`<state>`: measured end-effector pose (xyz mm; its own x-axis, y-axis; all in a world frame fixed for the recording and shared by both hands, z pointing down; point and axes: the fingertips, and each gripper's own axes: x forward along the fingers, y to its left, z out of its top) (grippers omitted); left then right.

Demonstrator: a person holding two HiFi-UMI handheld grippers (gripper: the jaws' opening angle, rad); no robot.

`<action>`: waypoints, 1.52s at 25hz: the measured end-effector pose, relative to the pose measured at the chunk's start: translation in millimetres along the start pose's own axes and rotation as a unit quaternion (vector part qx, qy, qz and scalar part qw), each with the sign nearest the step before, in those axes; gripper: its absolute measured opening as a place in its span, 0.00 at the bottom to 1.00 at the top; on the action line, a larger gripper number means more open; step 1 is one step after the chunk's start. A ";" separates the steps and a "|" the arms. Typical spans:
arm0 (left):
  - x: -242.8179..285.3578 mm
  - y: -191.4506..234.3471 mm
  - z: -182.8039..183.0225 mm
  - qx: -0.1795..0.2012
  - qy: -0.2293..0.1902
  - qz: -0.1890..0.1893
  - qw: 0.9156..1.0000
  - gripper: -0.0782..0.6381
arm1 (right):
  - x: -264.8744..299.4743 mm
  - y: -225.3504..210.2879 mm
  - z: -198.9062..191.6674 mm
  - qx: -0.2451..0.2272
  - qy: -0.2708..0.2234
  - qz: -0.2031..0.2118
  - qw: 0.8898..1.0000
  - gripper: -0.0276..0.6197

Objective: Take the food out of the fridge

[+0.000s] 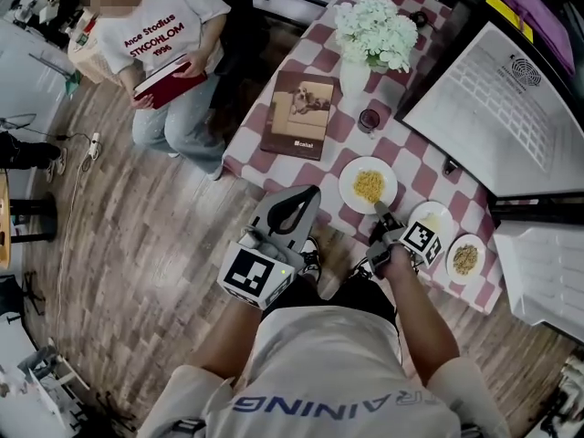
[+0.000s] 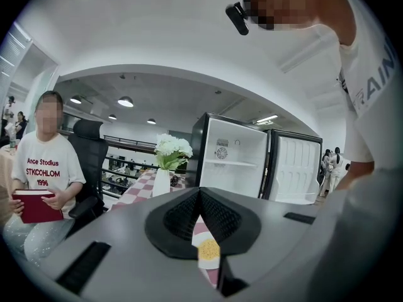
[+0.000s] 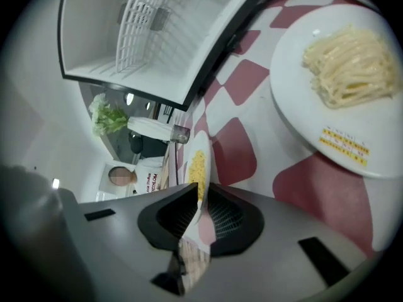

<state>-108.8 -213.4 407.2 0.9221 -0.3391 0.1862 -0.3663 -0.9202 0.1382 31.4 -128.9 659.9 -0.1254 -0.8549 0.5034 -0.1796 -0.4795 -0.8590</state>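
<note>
Head view: left gripper [image 1: 313,192] is shut on nothing, off the checkered table [image 1: 315,44]. Right gripper [image 1: 379,208] pinches the yellow-food plate [image 1: 345,185] by its rim. Thin grip imo, so it could tip or clip the noodle plate [image 3: 302,128] beside it.

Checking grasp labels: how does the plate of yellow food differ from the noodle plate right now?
The yellow-food plate is pinched at its rim by the fingers of the right gripper; the noodle plate lies free. The yellow-food plate holds small grains, the noodle plate pale long strands. Only the noodle plate has a yellow rim print. Both are white, round, on the checked tablecloth.
</note>
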 end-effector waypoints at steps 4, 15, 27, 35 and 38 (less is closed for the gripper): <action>-2.4 4.1 1.6 0.004 0.000 0.002 1.000 0.12 | 3.8 11.0 -5.1 -0.113 0.034 0.001 0.993 0.34; -2.1 -4.3 -0.3 0.000 0.004 -0.010 1.000 0.12 | 3.0 -8.1 -34.8 -0.434 0.164 -0.104 0.880 0.44; 17.5 -16.4 21.8 0.022 -0.010 -0.048 0.999 0.12 | -40.2 24.9 -11.4 -0.421 0.090 -0.085 0.899 0.39; 50.1 -56.2 61.4 0.039 -0.036 -0.108 0.993 0.12 | -132.8 132.3 79.7 -0.406 -0.153 -0.002 0.901 0.08; 63.0 -74.4 79.6 0.044 -0.050 -0.133 0.989 0.12 | -177.9 164.2 106.2 -0.417 -0.225 0.008 0.880 0.07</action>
<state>-13.5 -181.8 331.2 0.9938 -0.0956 0.0566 -0.1001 -0.9915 0.0833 127.9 -76.5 419.4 0.2314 -0.9422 0.2422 -0.8590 -0.3148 -0.4037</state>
